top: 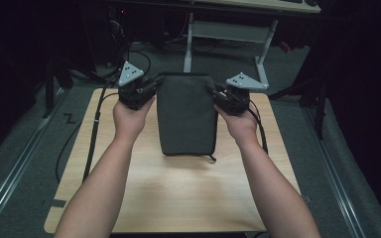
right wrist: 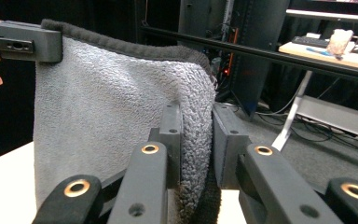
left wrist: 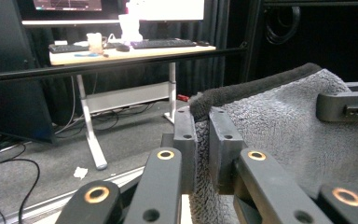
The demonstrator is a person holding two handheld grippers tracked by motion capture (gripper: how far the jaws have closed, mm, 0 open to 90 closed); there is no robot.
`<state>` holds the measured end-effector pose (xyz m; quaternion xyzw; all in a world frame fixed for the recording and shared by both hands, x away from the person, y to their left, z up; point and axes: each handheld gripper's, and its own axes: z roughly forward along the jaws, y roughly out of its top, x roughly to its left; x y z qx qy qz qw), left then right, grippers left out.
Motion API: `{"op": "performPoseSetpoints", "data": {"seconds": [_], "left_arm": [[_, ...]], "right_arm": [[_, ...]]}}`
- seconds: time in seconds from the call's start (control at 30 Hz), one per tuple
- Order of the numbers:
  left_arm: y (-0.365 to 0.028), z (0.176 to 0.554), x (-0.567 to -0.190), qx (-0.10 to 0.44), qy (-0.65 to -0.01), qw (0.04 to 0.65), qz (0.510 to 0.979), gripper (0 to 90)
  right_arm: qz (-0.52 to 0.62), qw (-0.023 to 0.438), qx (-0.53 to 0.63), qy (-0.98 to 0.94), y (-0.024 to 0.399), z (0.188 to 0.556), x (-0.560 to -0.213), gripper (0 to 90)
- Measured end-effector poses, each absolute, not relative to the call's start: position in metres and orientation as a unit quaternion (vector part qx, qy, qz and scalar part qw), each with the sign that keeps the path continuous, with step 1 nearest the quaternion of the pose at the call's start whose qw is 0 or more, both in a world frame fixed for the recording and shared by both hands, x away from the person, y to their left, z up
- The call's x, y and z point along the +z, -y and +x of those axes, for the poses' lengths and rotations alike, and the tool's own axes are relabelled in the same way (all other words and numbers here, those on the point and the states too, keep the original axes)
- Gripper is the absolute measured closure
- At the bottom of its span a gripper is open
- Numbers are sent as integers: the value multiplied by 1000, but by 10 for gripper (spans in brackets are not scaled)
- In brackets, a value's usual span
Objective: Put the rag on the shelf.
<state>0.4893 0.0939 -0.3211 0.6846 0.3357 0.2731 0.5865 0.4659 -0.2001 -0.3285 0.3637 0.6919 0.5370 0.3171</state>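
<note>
Towel (top: 186,116) corners clamped in left gripper (left wrist: 203,140) and right gripper (right wrist: 197,140) fingers; high view adds table (top: 188,193).

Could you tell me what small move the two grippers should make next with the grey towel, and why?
Probably carry the far edge toward the person. The left gripper and right gripper each pinch a far corner of the grey towel, lifted while its near end lies on the table.

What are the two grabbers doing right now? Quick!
Left gripper: closed, its fingers pinching one far corner of the grey towel.
Right gripper: closed, its fingers pinching the towel's other far corner.
</note>
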Motion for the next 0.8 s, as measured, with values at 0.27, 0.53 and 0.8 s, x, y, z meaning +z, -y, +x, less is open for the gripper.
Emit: {"op": "performPoseSetpoints", "data": {"seconds": [0.27, 0.53, 0.8], "left_arm": [[-90, 520, -342, 262, -353, 551, 709, 824], [-84, 537, -381, 209, -385, 518, 734, 839], [-83, 539, -409, 169, -401, 505, 745, 842]], "right_arm": [[364, 303, 515, -715, 204, 499, -344, 769], [376, 270, 494, -736, 213, 512, -364, 763], [391, 238, 490, -742, 222, 516, -388, 766]]}}
